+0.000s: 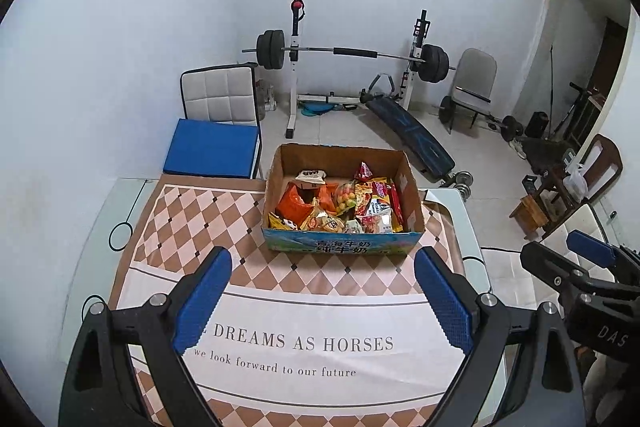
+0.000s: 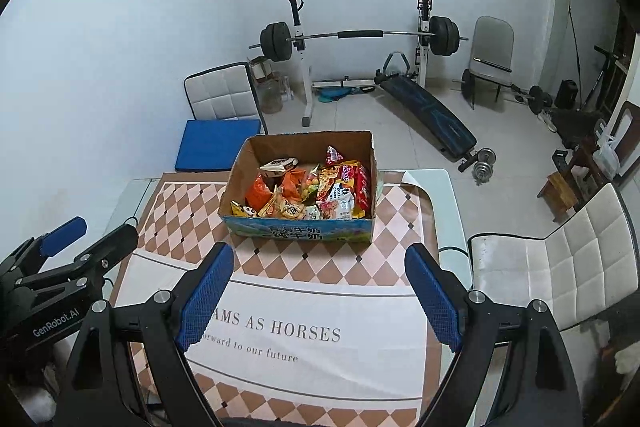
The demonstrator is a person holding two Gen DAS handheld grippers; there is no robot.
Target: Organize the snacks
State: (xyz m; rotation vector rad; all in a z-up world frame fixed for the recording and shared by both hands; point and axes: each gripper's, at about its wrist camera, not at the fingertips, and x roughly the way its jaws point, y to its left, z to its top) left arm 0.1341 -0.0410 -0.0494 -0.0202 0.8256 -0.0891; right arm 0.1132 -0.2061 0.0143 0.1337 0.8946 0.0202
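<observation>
The bench is glass-topped and covered by one cloth with a brown and pink diamond pattern and a white band of printed words. Around it is a white-walled room with a pale tiled floor. One barbell rests on a white rack at 12 o'clock, and one dark padded exercise board slants across the floor at 1 o'clock. Two small dumbbells lie near that board's foot. One white quilted chair with one blue cushion on its seat stands at 11 o'clock, one grey chair stands against the wall at 2 o'clock, and another white quilted chair sits at 3 o'clock in the right wrist view.

One open cardboard box stands on the cloth at 12 o'clock, toward the far edge, with the snacks heaped inside it; the packets overlap too much to count.

The left tongs stand wide with nothing between them, above the cloth. The right tongs are likewise wide and empty.
</observation>
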